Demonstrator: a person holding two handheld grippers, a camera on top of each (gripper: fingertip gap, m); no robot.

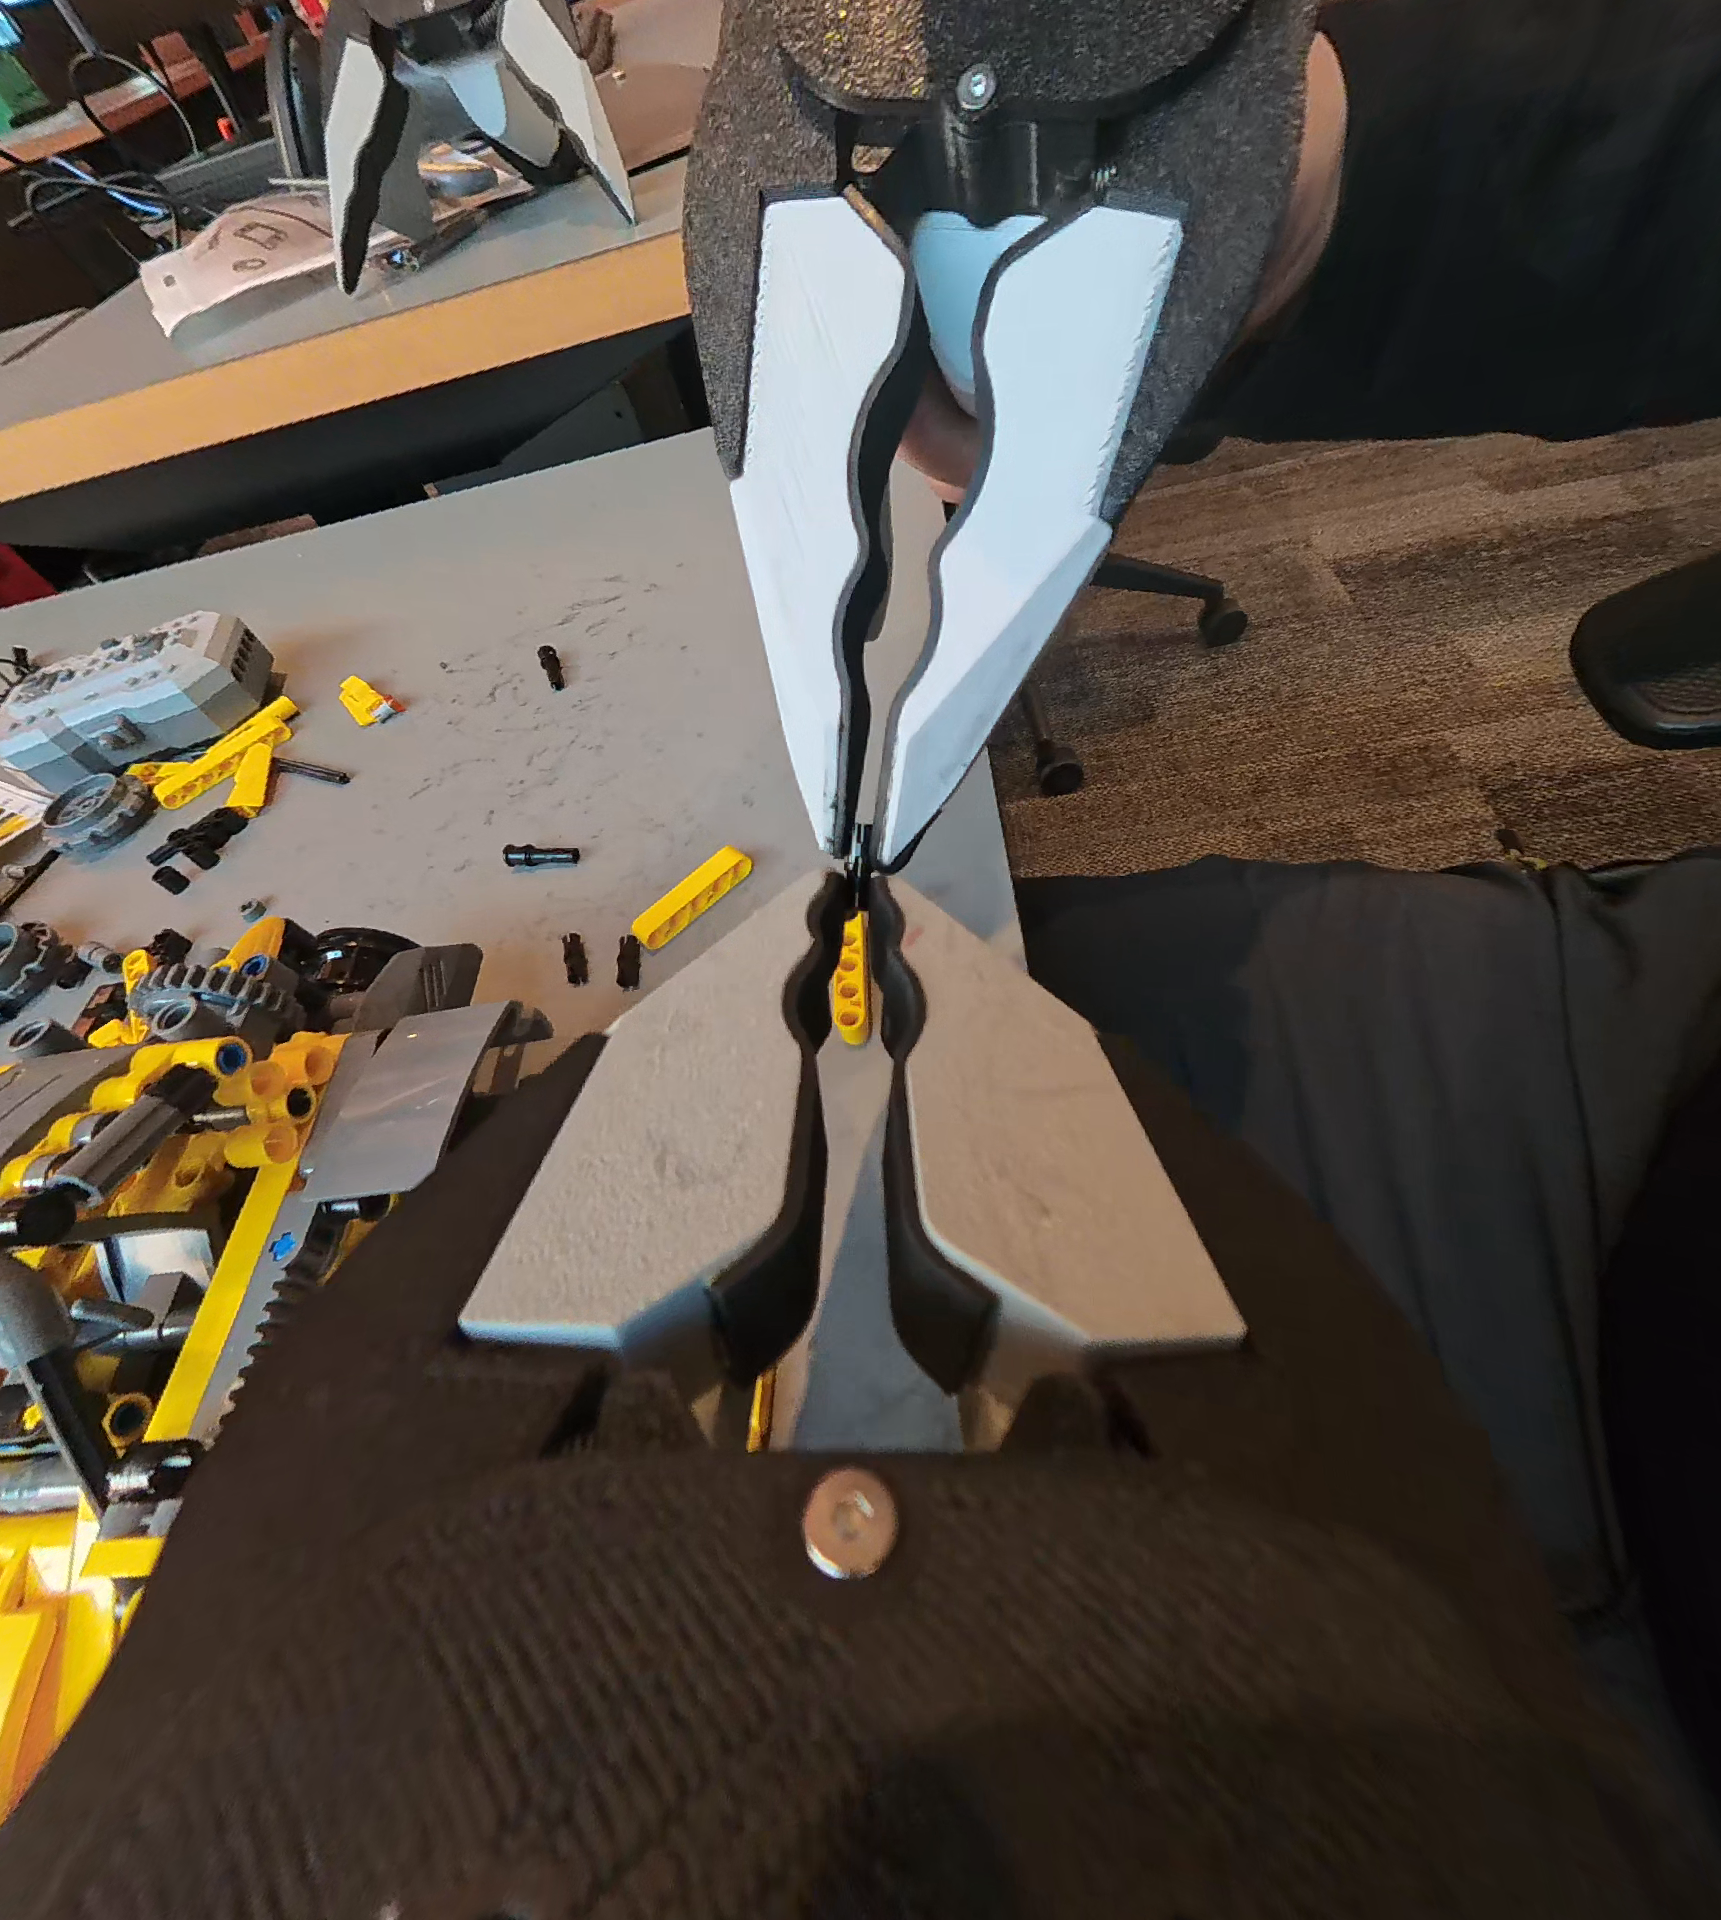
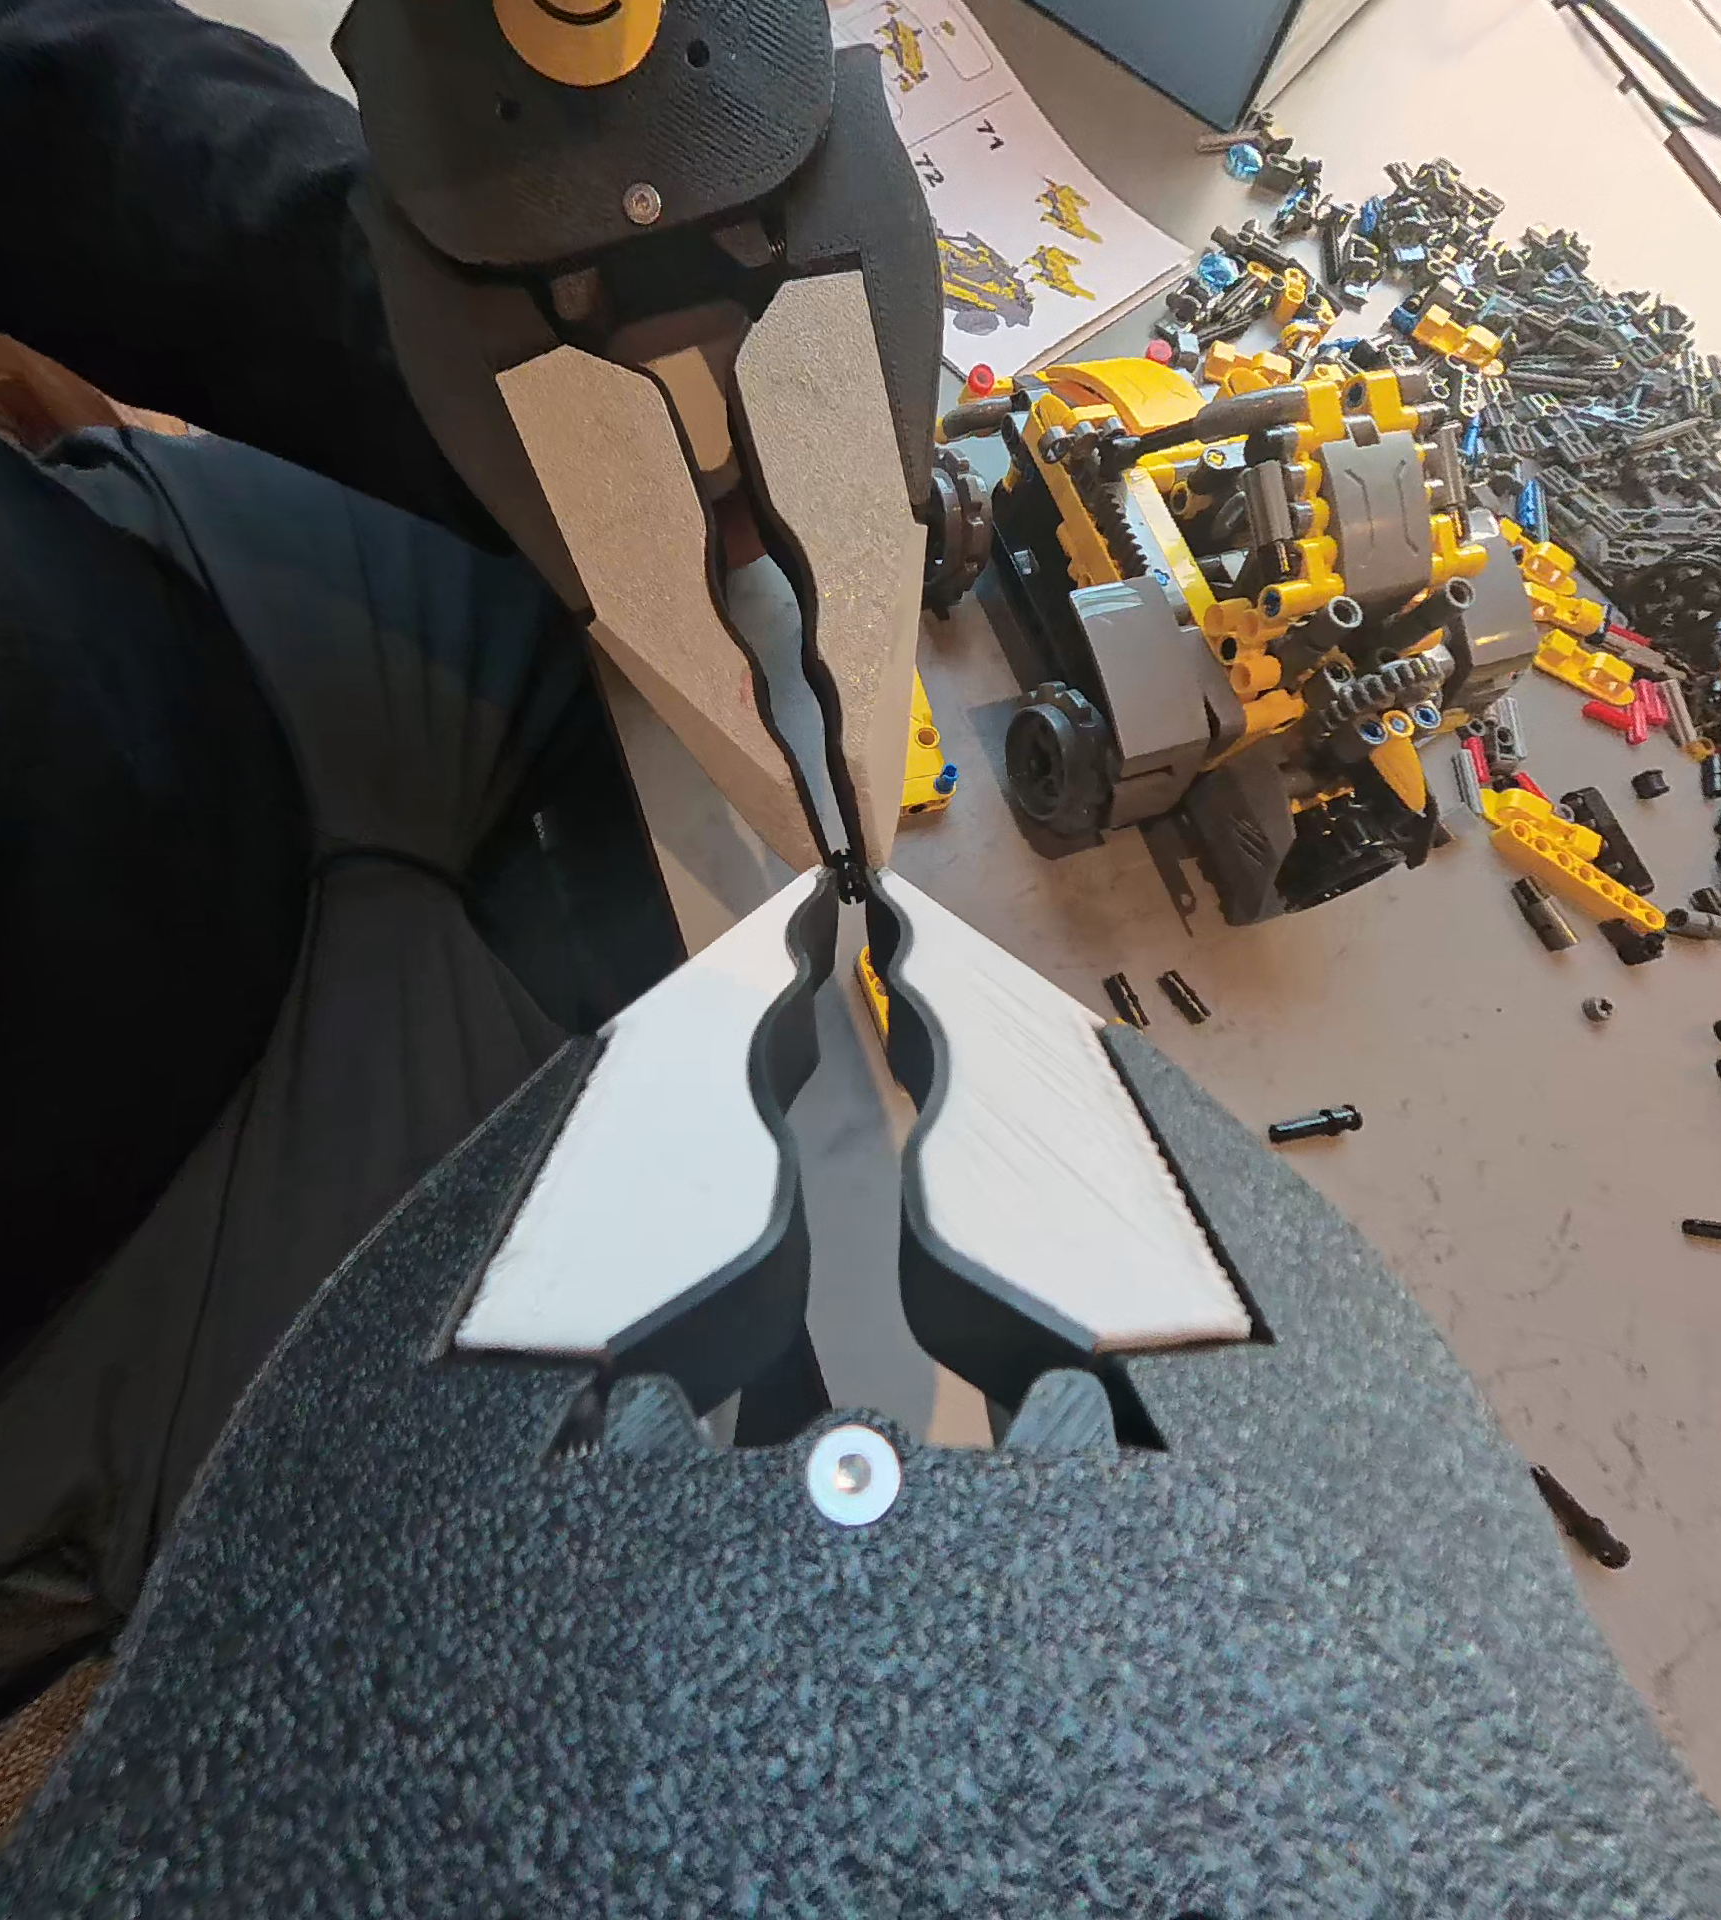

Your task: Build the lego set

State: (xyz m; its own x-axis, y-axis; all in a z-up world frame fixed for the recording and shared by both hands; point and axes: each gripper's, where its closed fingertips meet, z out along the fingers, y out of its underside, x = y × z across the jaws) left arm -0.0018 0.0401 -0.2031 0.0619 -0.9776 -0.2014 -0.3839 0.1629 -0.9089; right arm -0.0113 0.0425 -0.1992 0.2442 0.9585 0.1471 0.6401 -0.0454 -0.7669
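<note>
My left gripper (image 1: 856, 891) and my right gripper (image 2: 845, 896) meet tip to tip over the table's edge. A small black pin (image 1: 858, 862) sits between the two pairs of tips, and both look shut on it. It also shows in the right wrist view (image 2: 845, 873). The right gripper, with white fingers, comes down from the top of the left wrist view (image 1: 861, 836). The left gripper, with grey fingers, comes down from the top of the right wrist view (image 2: 840, 844). A yellow beam (image 1: 851, 982) shows through the left fingers' gap; I cannot tell whether it is held.
A half-built yellow and grey brick vehicle (image 2: 1251, 623) stands on the grey table (image 1: 627, 582), with a heap of loose parts (image 2: 1562, 364) and a booklet (image 2: 1022, 208) behind. Another yellow beam (image 1: 690, 899) and black pins (image 1: 541, 855) lie nearby. A person's dark trousers (image 1: 1355, 1091) are beside the table. Only a small space, under 4 cm, lies between the two pairs of fingers.
</note>
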